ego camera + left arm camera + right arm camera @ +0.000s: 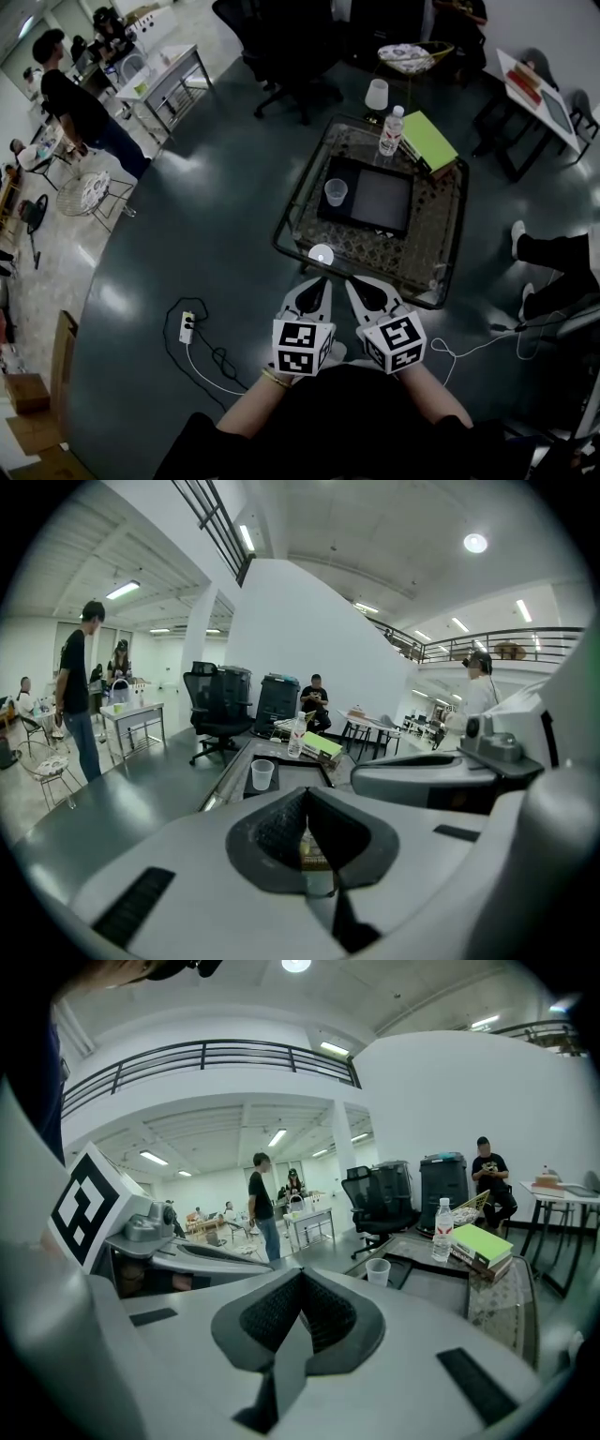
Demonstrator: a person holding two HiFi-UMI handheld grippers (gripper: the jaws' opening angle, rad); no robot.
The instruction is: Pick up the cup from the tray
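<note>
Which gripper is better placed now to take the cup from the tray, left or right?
Left, slightly: the cup stands at the tray's left end, more in line with the left gripper than the right gripper. Both are shut.

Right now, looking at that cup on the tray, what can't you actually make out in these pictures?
- Inside of the cup: too small in the head view, side-on in both gripper views.
- Print on the bottle: too small in every view.
- Near end of the tray: left gripper view, hidden behind the closed fingers.
- Seated person: head view, cut by the right edge; only legs show.
</note>
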